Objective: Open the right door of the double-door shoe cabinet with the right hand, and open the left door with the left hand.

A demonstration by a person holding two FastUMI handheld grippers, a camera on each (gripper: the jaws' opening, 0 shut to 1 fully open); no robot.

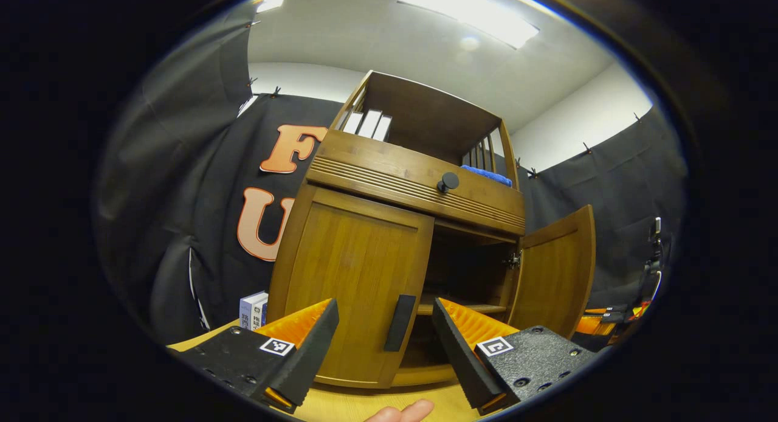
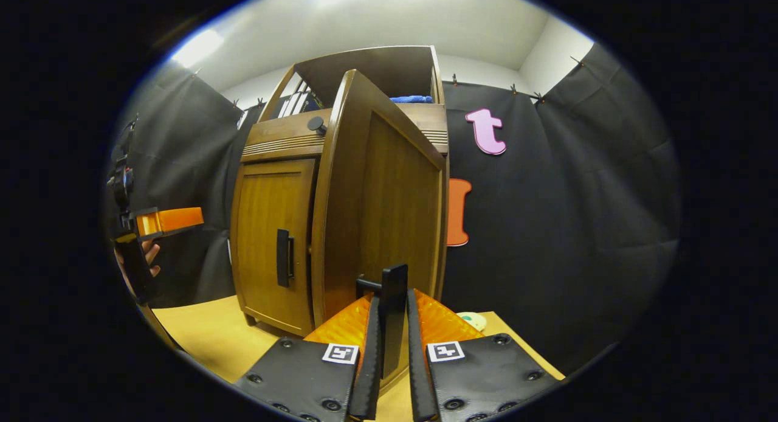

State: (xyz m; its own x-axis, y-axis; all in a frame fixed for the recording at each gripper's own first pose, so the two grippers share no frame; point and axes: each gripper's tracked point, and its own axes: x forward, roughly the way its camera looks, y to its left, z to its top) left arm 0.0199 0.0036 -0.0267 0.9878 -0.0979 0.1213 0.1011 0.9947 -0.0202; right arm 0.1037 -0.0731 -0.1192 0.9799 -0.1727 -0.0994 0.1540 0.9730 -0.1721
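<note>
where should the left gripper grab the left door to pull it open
Grip the dark vertical handle near the free inner edge of the closed left door. Come straight on from the front, one finger each side of the upright bar. The open left gripper already frames it. The right door stands open, so that side looks unobstructed.

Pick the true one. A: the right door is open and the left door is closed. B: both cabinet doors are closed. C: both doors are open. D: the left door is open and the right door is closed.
A: the right door stands swung out with the right gripper shut on its handle, while the left door sits flush, its handle between the open left gripper's fingers.
</note>
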